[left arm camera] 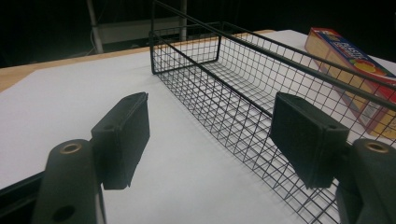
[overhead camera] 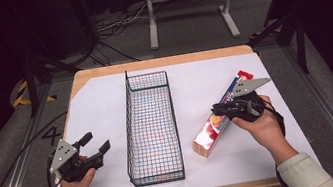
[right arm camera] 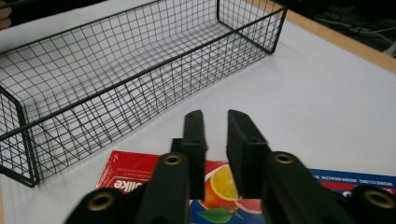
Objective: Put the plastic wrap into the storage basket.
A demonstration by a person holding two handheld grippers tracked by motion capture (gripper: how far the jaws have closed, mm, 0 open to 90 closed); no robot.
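My right gripper (overhead camera: 221,110) hangs over the middle of a long red and blue box (overhead camera: 221,115) printed with citrus fruit. In the right gripper view its jaws stand close together with a narrow gap, above the box's top face; I cannot tell whether they touch the box, and nothing sits between them. The box lies flat on the white sheet (overhead camera: 96,109) that covers the tabletop (overhead camera: 159,62), slanting from near the right edge toward the front, just right of the wire basket (overhead camera: 150,126). The basket is black, long and narrow, and stands in the middle of the tabletop, running from front to back. My left gripper (overhead camera: 95,142) rests near the front left corner, jaws spread wide with nothing between them, pointing toward the basket's left wall.
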